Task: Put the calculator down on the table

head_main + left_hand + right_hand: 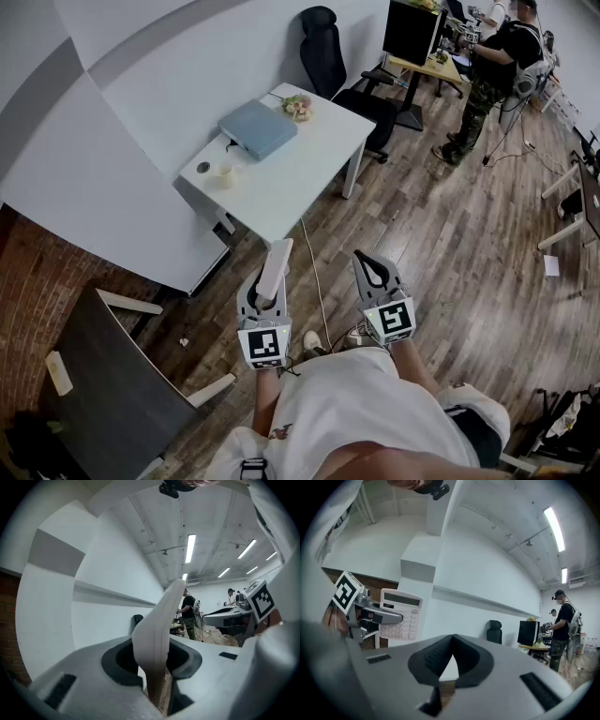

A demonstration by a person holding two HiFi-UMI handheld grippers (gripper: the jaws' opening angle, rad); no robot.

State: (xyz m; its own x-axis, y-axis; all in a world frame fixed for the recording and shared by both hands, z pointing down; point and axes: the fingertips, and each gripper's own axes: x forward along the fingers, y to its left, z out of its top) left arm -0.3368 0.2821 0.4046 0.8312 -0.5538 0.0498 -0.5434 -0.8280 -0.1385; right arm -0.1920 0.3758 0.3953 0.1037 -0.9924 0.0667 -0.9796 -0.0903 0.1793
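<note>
A white calculator (275,270) stands on edge between the jaws of my left gripper (265,292), held above the wooden floor short of the white table (309,183). In the left gripper view the calculator (157,630) shows edge-on with both pads pressed on its lower part. The right gripper view shows its keypad face (401,613) at the left, with the left gripper (370,616) clamped across it. My right gripper (372,270) is held level beside the left one, jaws shut and empty (451,660).
On the table lie a blue flat case (257,128), a small bouquet (297,107) and a cup (225,174). A black office chair (337,66) stands behind it. A person (492,66) stands at a far desk. A dark desk (103,384) is at lower left.
</note>
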